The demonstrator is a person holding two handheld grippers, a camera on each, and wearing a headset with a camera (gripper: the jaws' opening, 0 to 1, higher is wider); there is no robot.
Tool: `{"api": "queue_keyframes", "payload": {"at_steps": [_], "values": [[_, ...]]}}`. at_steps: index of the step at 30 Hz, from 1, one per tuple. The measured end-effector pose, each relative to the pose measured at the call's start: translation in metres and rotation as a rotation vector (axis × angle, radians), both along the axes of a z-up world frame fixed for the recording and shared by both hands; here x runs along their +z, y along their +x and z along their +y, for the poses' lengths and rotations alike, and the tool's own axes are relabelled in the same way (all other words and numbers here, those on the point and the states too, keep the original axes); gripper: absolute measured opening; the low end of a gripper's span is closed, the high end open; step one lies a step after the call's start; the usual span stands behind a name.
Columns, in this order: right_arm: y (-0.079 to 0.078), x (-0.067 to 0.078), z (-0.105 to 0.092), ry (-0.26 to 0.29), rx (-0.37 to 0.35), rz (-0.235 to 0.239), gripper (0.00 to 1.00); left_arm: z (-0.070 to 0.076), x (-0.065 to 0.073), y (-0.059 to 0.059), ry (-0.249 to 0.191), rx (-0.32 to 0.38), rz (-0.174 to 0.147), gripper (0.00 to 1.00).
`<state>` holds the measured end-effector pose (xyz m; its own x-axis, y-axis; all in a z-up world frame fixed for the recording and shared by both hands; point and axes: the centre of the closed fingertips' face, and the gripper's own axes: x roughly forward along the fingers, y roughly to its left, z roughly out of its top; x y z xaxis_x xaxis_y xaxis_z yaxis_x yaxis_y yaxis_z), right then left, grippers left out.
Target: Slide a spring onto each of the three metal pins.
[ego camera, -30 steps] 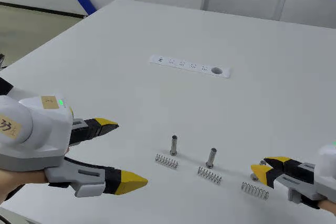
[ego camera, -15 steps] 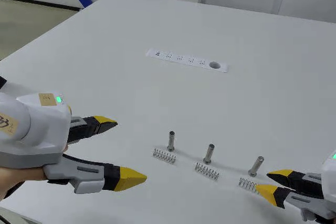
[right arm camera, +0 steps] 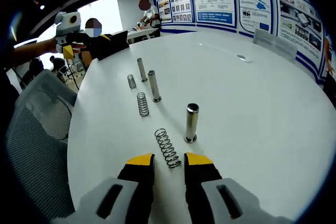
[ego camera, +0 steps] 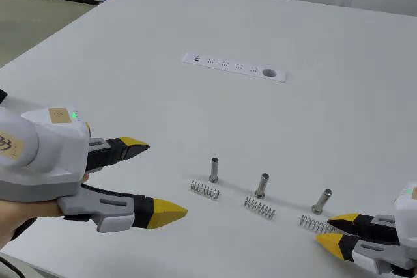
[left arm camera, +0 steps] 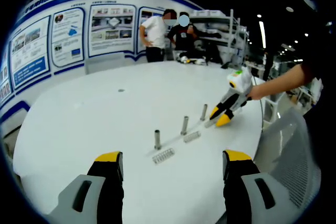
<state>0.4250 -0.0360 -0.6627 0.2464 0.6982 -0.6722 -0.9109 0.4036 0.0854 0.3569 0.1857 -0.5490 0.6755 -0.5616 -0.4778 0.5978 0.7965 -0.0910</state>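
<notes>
1. Right gripper view: right gripper [right arm camera: 168, 162] jaws sat narrowly parted at the near end of the nearest spring [right arm camera: 167, 148], not clamped. Left gripper [ego camera: 166, 179] gaped wide, empty.
2. Risk: an off-centre pinch could flick the coil into the pin [right arm camera: 191, 123] just beside it and tip it.
3. All three springs [ego camera: 259, 207] were thin wire coils lying flat on the table [ego camera: 195, 24], each beside its upright pin. None was threaded.

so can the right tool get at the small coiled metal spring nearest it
Probably yes: the open right tool points straight at the small coiled metal spring, with nothing between.
</notes>
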Motion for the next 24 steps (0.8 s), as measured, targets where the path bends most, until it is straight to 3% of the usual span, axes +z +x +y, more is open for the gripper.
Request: {"api": "queue_keyframes", "payload": {"at_steps": [1, 3, 5, 16, 18, 20, 24], "values": [[0.001, 0.001, 0.001, 0.001, 0.010, -0.021, 0.23, 0.000, -0.001, 0.000, 0.001, -0.001, 0.003, 0.79], [0.000, 0.000, 0.002, 0.000, 0.007, -0.011, 0.22, 0.000, -0.003, -0.002, 0.005, -0.004, 0.009, 0.79], [0.001, 0.000, 0.002, -0.012, 0.031, -0.031, 0.21, 0.000, -0.003, -0.002, -0.002, -0.003, 0.012, 0.79], [0.001, -0.001, -0.001, -0.031, 0.079, -0.060, 0.13, -0.001, 0.008, -0.005, -0.019, 0.013, -0.012, 0.78], [0.003, -0.001, -0.002, -0.049, 0.072, -0.081, 0.12, -0.001, 0.009, -0.007, -0.017, 0.015, -0.013, 0.78], [0.005, -0.001, -0.005, -0.052, 0.051, -0.073, 0.12, -0.002, 0.008, -0.009, -0.012, 0.011, -0.009, 0.78], [-0.004, 0.004, -0.008, -0.063, 0.088, -0.084, 0.11, -0.009, 0.006, -0.011, 0.007, -0.012, 0.001, 0.78]]}}
